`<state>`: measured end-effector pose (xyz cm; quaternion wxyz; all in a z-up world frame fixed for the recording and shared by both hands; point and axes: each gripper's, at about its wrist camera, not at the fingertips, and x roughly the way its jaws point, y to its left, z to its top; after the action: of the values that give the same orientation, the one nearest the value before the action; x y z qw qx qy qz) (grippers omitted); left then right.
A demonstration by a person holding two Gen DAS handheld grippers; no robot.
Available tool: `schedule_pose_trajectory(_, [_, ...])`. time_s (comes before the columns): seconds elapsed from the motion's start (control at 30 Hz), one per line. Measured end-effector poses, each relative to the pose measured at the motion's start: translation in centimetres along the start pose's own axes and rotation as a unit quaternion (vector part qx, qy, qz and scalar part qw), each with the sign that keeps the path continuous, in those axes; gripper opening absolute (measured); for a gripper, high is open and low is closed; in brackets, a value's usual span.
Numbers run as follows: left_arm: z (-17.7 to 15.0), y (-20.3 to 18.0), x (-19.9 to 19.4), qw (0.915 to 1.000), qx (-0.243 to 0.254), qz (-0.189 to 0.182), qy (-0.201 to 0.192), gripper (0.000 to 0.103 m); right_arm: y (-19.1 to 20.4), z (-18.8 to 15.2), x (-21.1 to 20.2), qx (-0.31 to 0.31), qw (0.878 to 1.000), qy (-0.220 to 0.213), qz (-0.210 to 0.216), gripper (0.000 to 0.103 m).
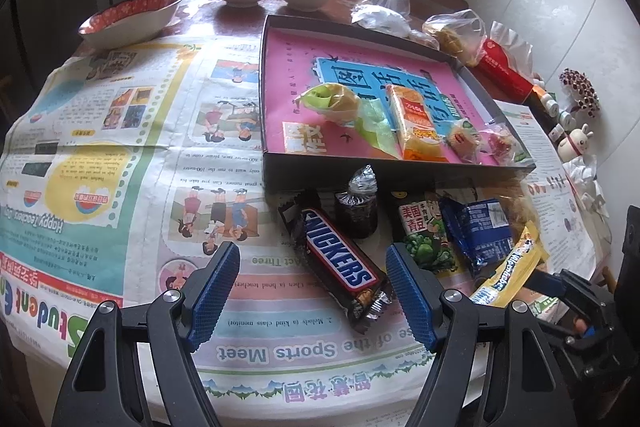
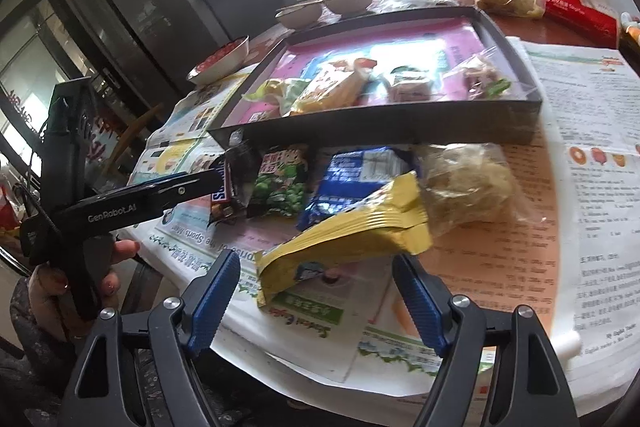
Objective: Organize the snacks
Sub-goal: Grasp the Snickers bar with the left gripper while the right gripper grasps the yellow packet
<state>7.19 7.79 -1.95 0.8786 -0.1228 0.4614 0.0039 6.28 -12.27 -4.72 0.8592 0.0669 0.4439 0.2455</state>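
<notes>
Hovering over the near edge of the table, both hand-held grippers stand with their jaws apart and nothing clamped. The left hand-held gripper frames the Snickers bar, which lies slantwise on the newspaper between its blue pads without either pad touching it. The right hand-held gripper is lined up on the near end of the yellow packet, again with a gap on each side.

Beyond these, a row of loose snacks waits just in front of the box: a dark wrapped sweet, a green pea packet, a blue packet and a clear bag at the far right. Several snacks already lie inside the box.

It looks like the pick-up step, mid-task. Next, I'd guess, each gripper must drop a little, close on its snack, then lift it over the box's near wall.
</notes>
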Motion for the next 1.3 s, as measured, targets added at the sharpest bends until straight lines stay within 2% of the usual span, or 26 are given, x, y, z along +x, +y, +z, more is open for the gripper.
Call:
schedule_pose_trajectory(0.27, [0.2,0.0,1.1,1.0000,-0.001,0.006,0.007,0.077,0.6,0.1,1.4,0.000,1.000,0.013,0.022,0.067])
schedule_pose_trajectory(0.43, [0.3,0.1,1.6,0.9999,-0.002,0.011,0.010,0.077,1.2,0.4,1.9,-0.010,1.000,0.010,0.017,0.062])
schedule_pose_trajectory(0.57, [0.4,0.1,1.8,0.9999,-0.001,0.012,0.008,0.077,2.1,0.8,2.8,-0.034,0.999,0.007,0.005,0.056])
schedule_pose_trajectory(0.7, [0.5,0.0,1.8,0.9999,0.002,0.014,0.006,0.077,2.8,1.0,3.4,-0.062,0.998,-0.001,-0.008,0.045])
schedule_pose_trajectory(1.0, [0.5,-0.3,2.1,0.9996,0.013,0.024,-0.005,0.077,2.4,1.3,3.8,-0.072,0.997,-0.018,0.009,0.028])
schedule_pose_trajectory(1.17, [0.3,-0.4,2.2,0.9992,0.026,0.030,-0.007,0.073,2.2,1.3,3.3,-0.071,0.997,-0.028,0.007,0.020])
schedule_pose_trajectory(1.27, [0.3,-0.1,2.0,0.9991,0.028,0.030,-0.009,0.065,2.1,1.3,3.2,-0.071,0.997,-0.030,0.006,0.019])
schedule_pose_trajectory(1.3, [0.3,0.1,1.9,0.9991,0.027,0.030,-0.009,0.058,2.1,1.3,3.2,-0.071,0.997,-0.031,0.005,0.019])
